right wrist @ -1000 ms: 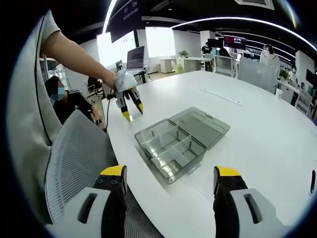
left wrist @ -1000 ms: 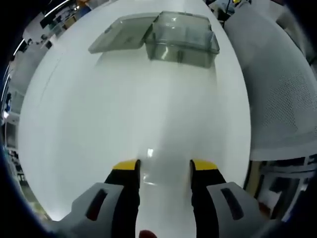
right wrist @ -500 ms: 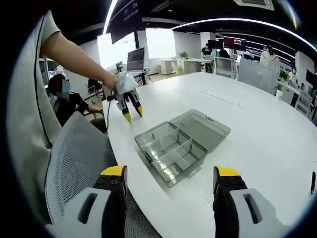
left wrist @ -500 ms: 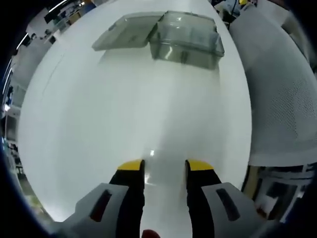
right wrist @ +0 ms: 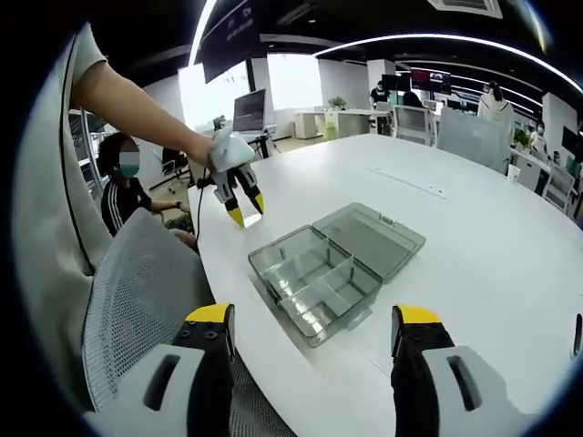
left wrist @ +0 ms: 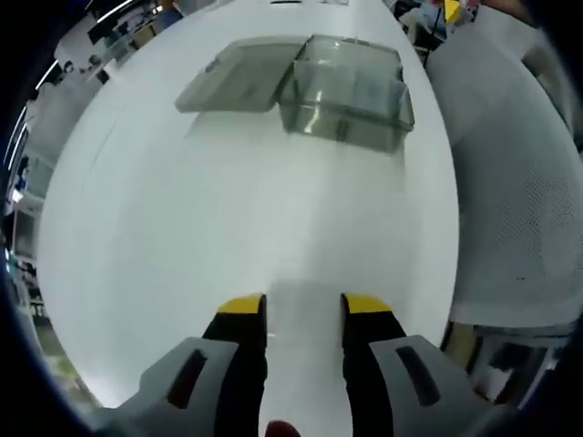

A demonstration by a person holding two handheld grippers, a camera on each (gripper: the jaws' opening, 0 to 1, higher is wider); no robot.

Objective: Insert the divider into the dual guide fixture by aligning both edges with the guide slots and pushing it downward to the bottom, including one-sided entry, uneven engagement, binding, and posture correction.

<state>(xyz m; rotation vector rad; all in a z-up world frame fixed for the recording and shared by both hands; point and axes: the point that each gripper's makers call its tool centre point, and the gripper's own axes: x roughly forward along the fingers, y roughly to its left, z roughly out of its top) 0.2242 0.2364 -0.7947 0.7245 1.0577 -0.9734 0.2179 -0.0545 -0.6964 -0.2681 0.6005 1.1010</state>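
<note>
The dual guide fixture (right wrist: 314,280) is a clear, grey-tinted plastic box standing on the white surface (right wrist: 474,228) near its edge. In the right gripper view it lies at centre frame with its hinged lid (right wrist: 369,238) folded flat to the upper right, resting on the surface. Internal partitions split the tray into several compartments; whether any of them is the loose divider cannot be told.

In the left gripper view the same fixture (left wrist: 348,91) sits at the upper centre of the frame, seen from the side, with the lid (left wrist: 239,76) lying to its left. This view gives the box wall height but not the compartment layout. The right gripper view shows the interior from above.

The left gripper (left wrist: 299,307) hangs over bare surface (left wrist: 182,228) with its yellow-tipped jaws narrowly parted and nothing between them. It appears again in the right gripper view (right wrist: 243,208), upper left, held by a hand (right wrist: 225,150), well apart from the fixture.

The right gripper (right wrist: 311,320) has its jaws spread wide, released, at the bottom of its own view. A grey mesh chair (right wrist: 146,300) stands just beside the surface edge at lower left.
</note>
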